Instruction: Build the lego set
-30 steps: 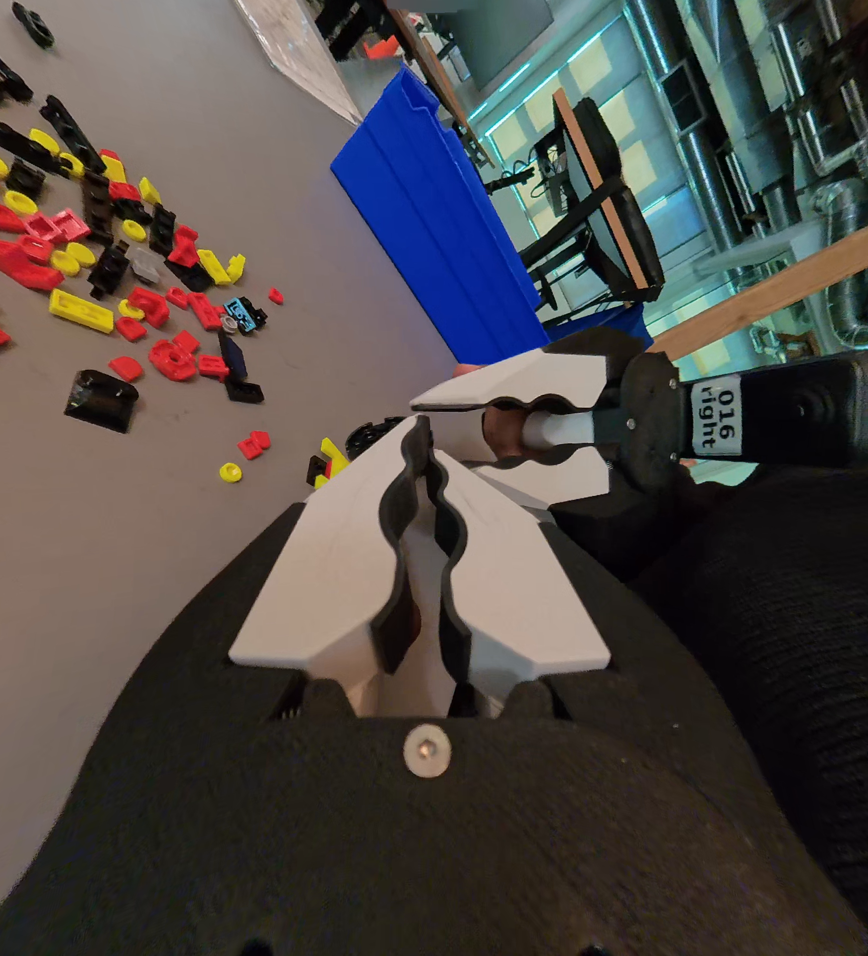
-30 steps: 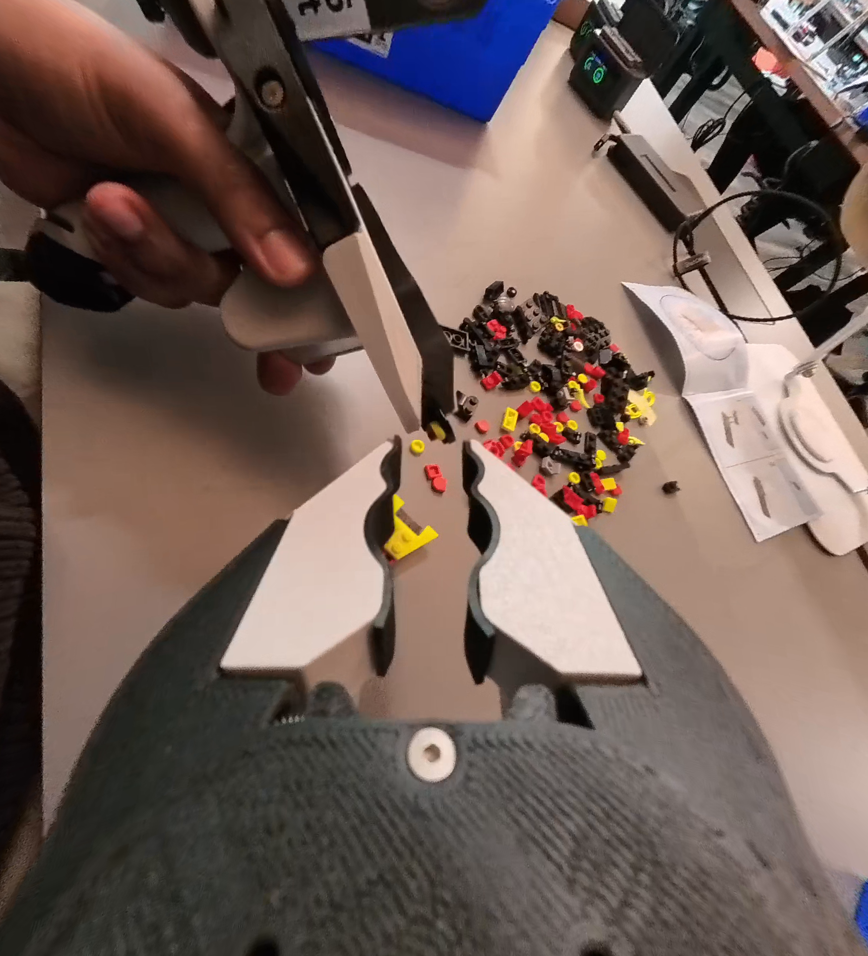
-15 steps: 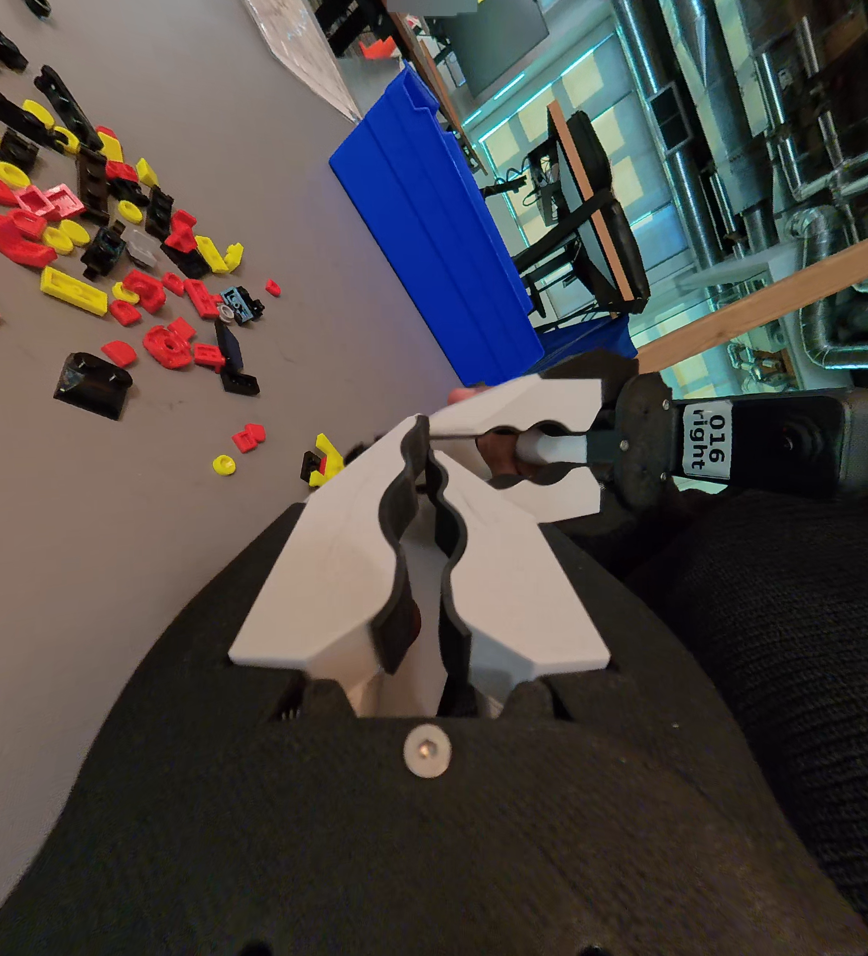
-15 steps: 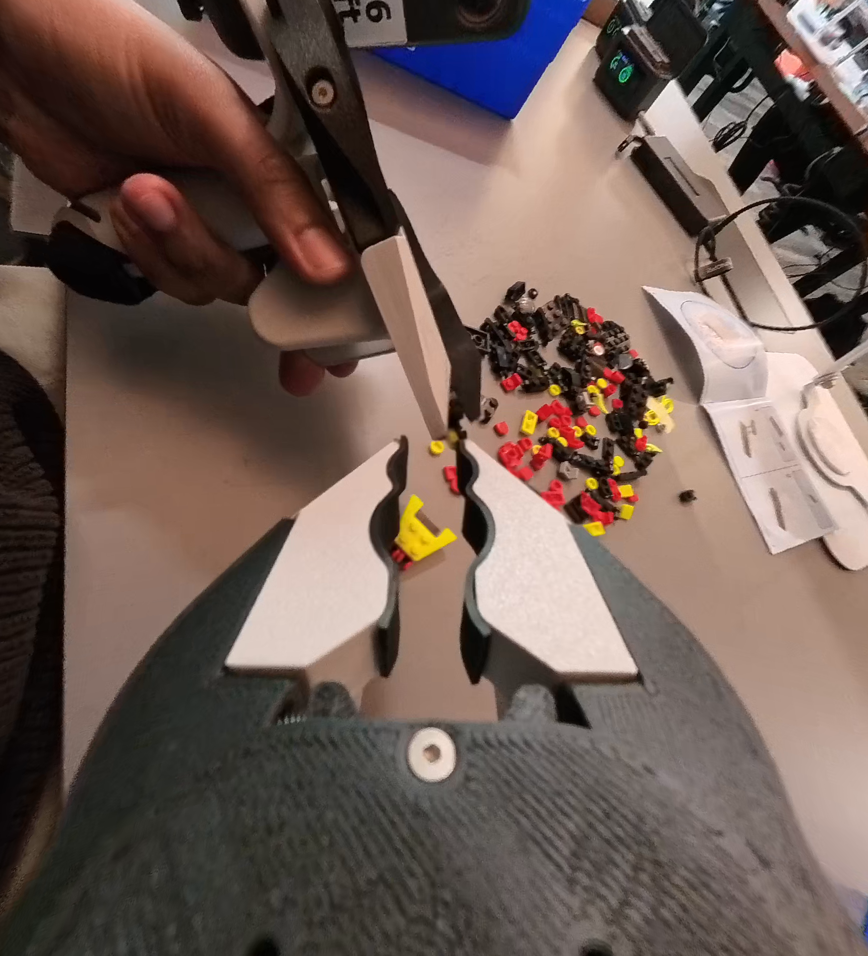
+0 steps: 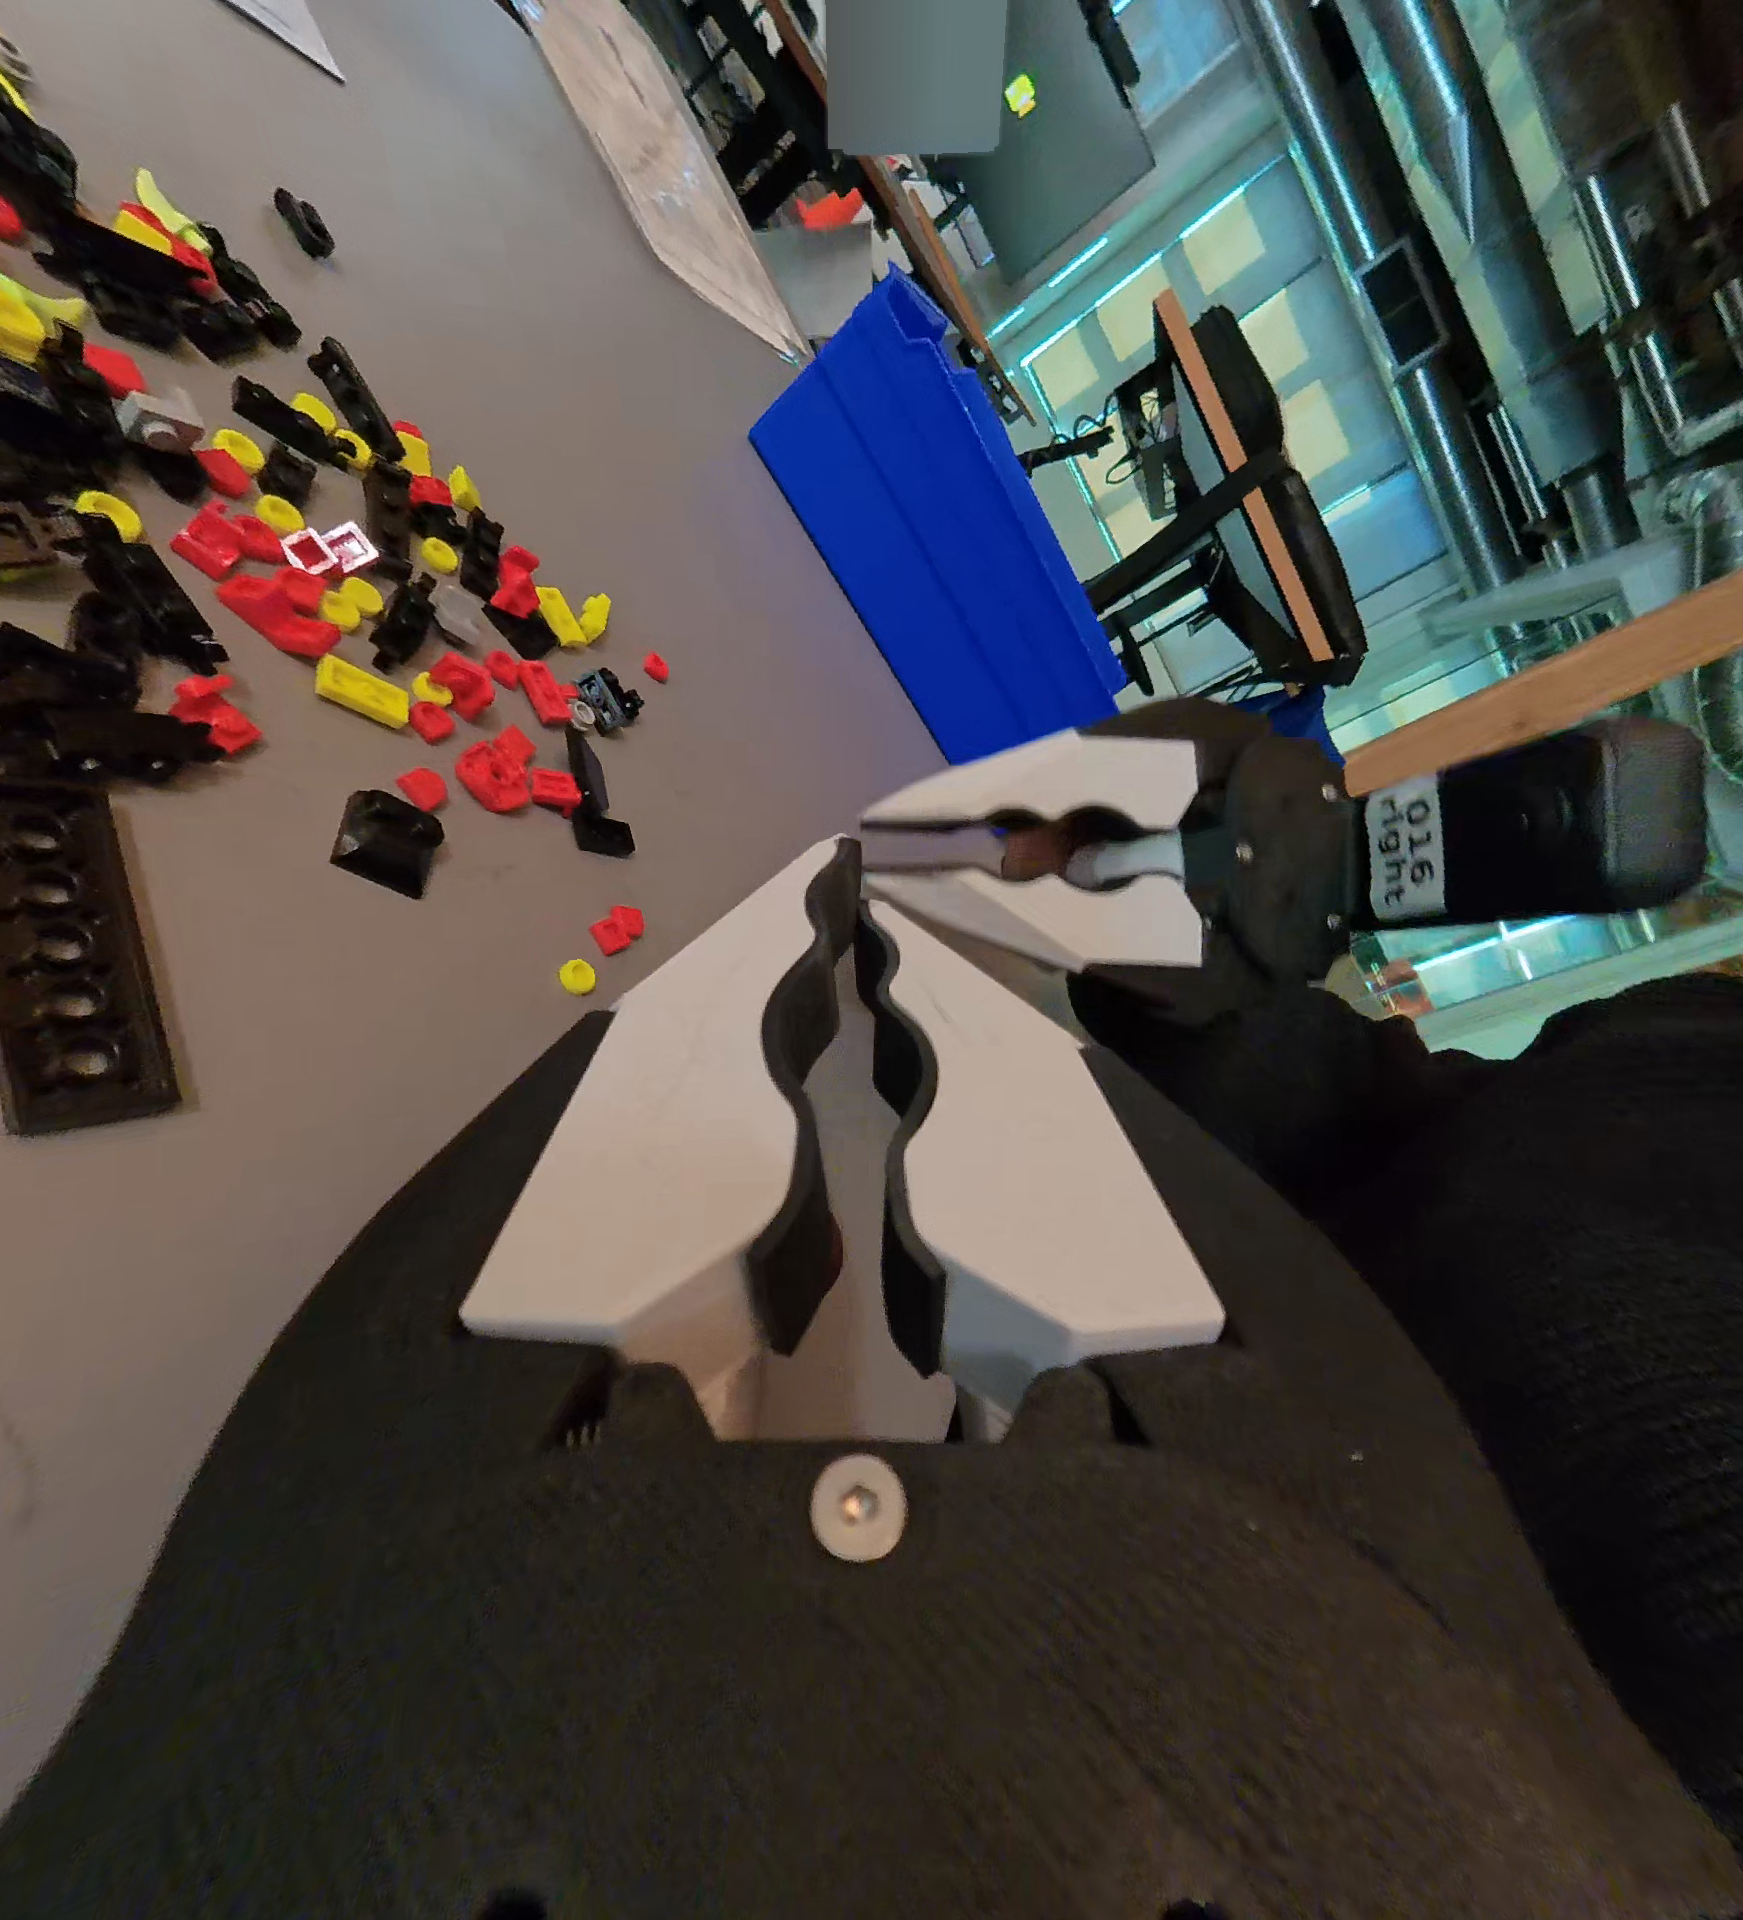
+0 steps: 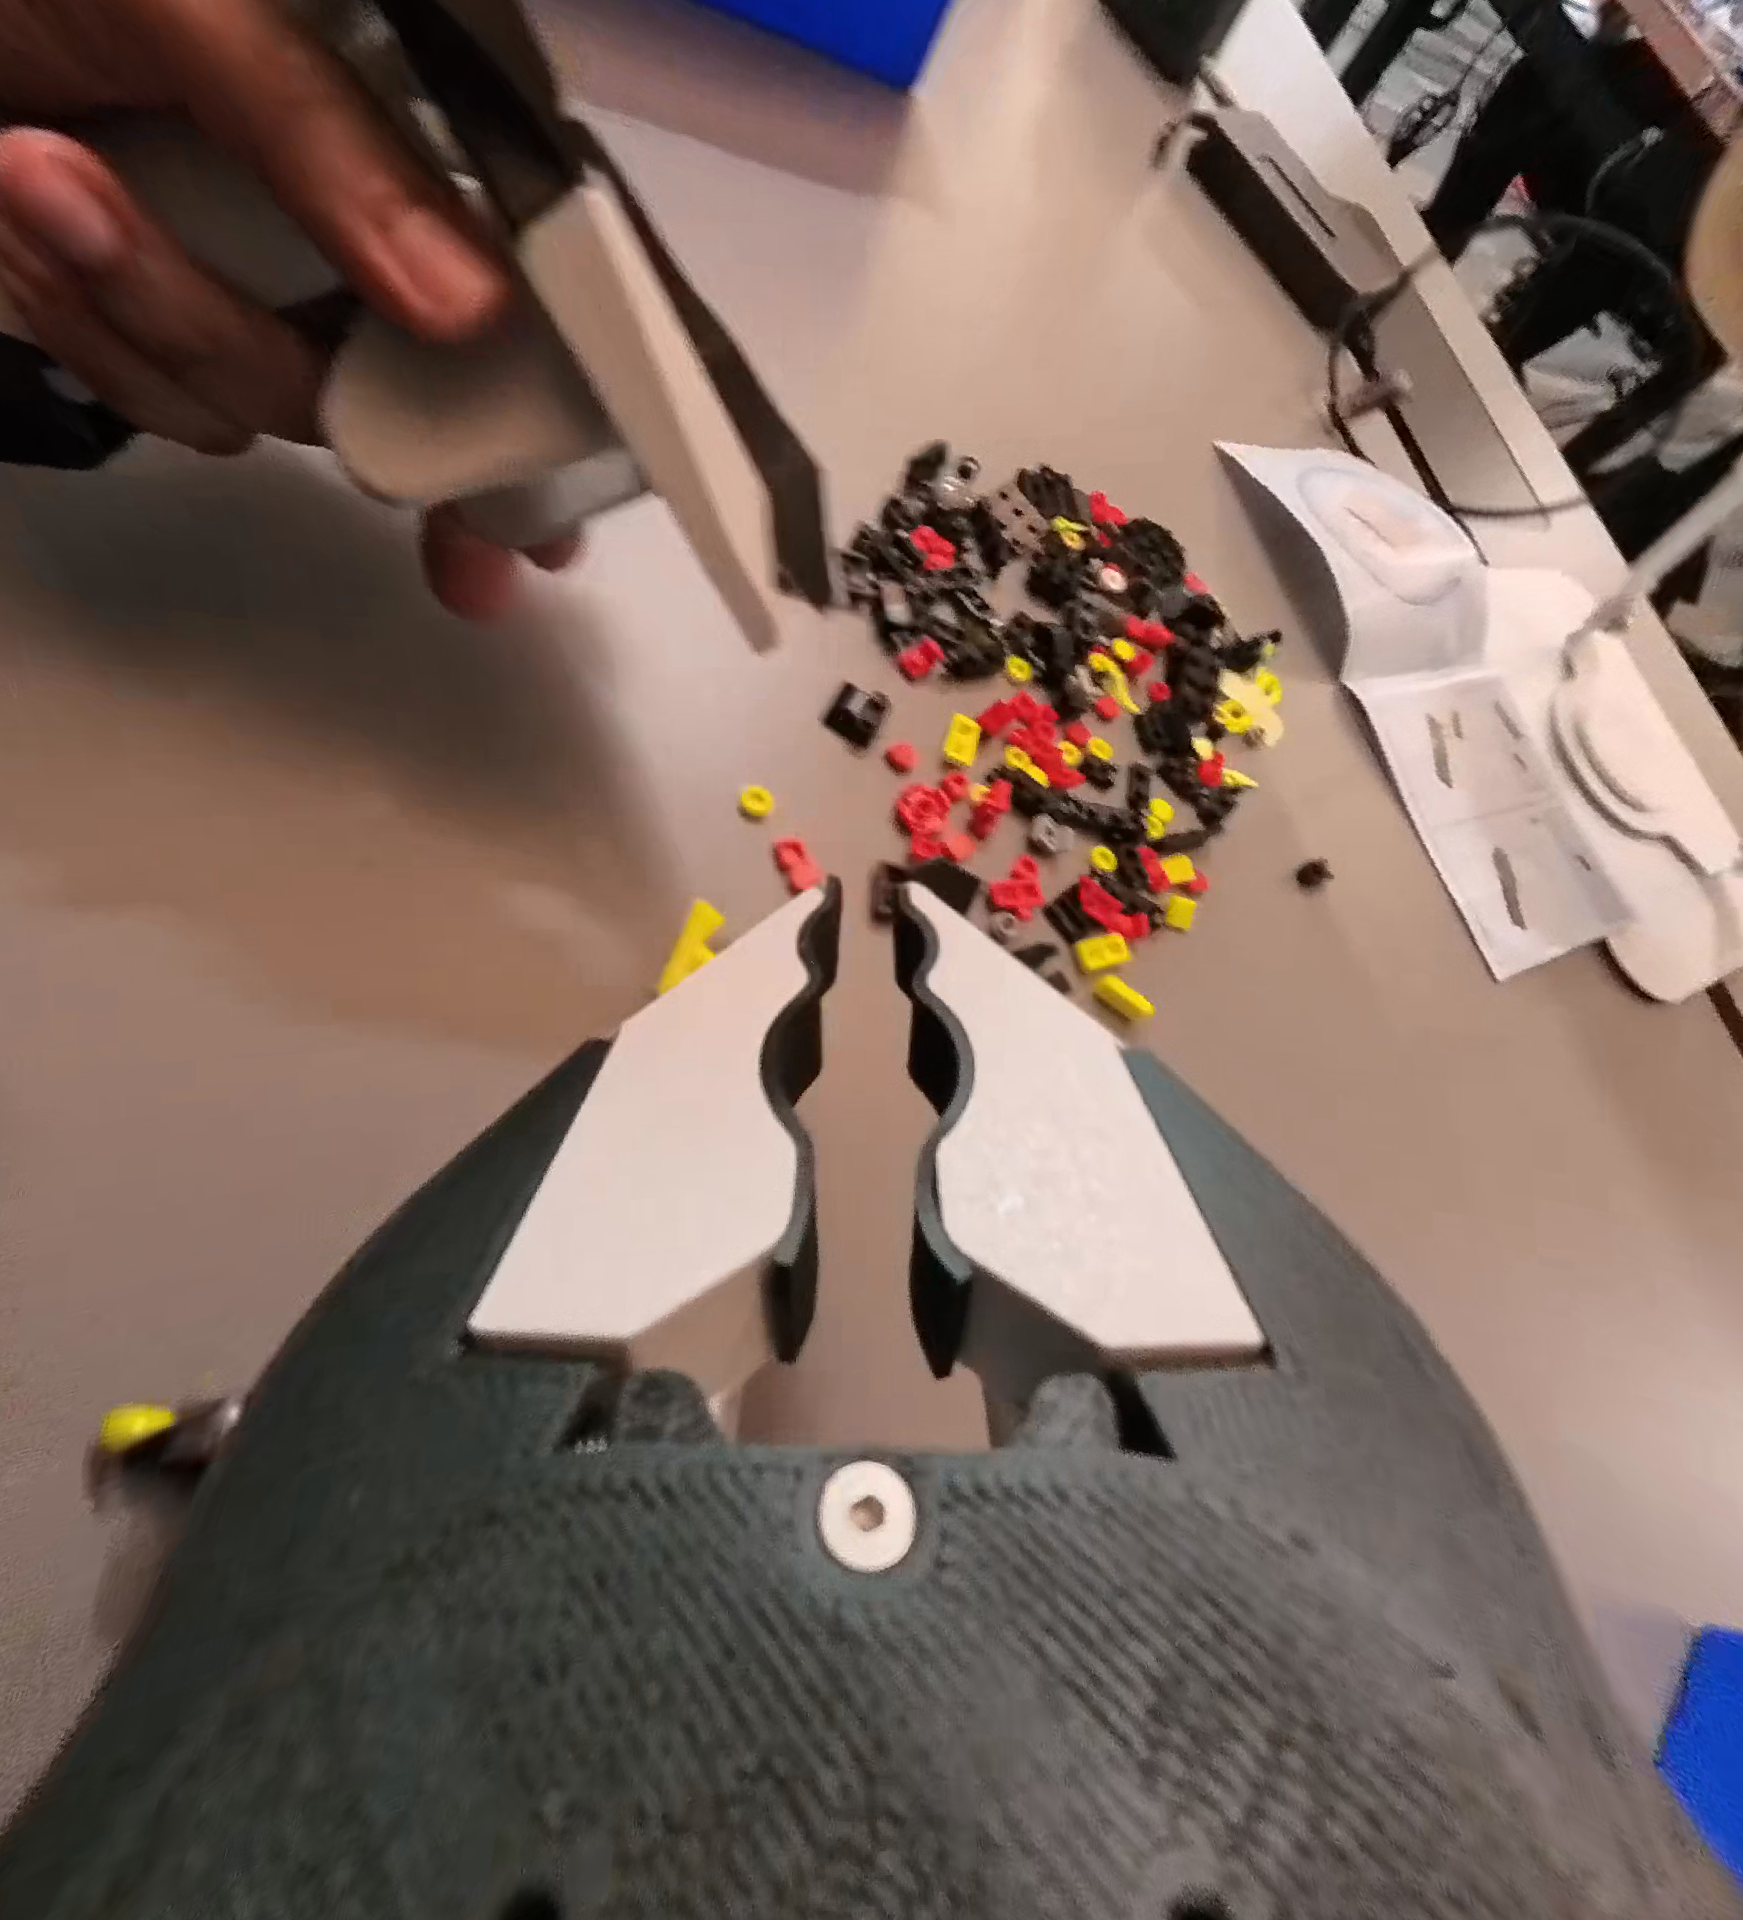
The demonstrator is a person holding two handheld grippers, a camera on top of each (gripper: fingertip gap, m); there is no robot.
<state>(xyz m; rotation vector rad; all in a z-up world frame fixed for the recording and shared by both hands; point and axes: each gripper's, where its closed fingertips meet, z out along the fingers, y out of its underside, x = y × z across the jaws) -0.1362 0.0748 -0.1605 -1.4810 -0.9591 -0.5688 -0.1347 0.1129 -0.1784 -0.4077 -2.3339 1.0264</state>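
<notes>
Right gripper (image 6: 865, 906) narrowed to small gap, nothing held; yellow wedge (image 6: 692, 941), earlier between fingers, now outside at left. Left gripper (image 5: 854, 871) closed, empty. Grasp missed.

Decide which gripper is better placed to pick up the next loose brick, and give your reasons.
Probably the right gripper: its jaws are open and its tips sit at the near edge of the brick pile. The left gripper looks shut and hovers beside the pile.
</notes>
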